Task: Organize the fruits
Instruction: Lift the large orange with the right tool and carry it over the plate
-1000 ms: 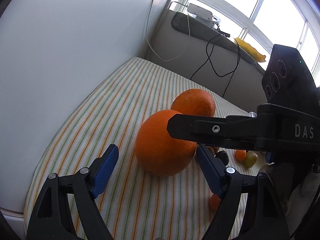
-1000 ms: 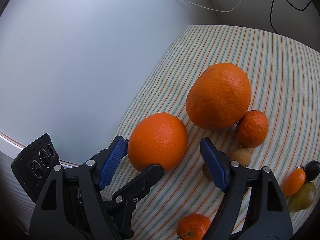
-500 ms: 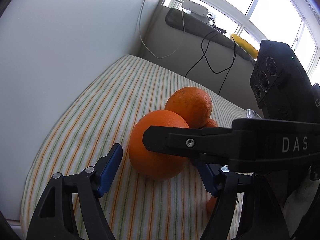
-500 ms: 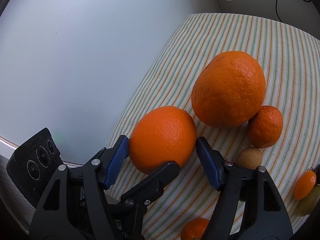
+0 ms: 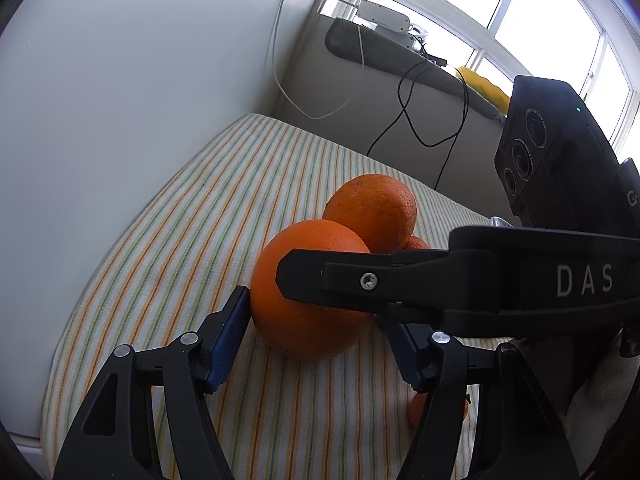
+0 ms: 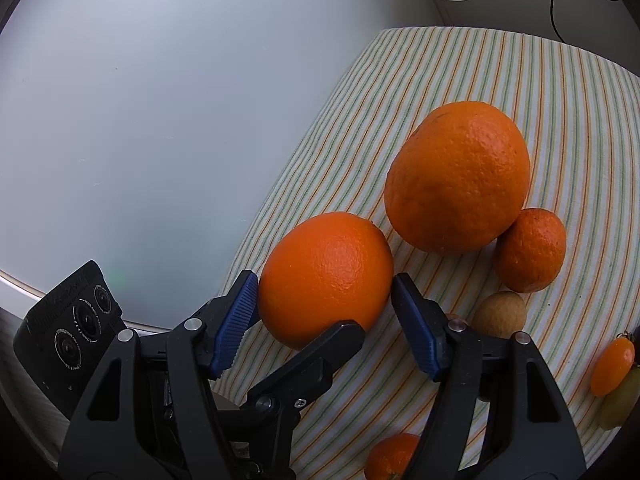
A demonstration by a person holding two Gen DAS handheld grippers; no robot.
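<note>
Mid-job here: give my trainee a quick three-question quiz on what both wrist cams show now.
1. True or false: both grippers flank the same near orange.
2. Which fruit touches the big orange on its right in the right wrist view: A mandarin, B banana, C apple?
3. Fill in: the fruits lie on a ____ cloth.

Key: 1 true: the left gripper and right gripper each have it between their pads, jaws just closing. 2 A. 3 striped.
</note>
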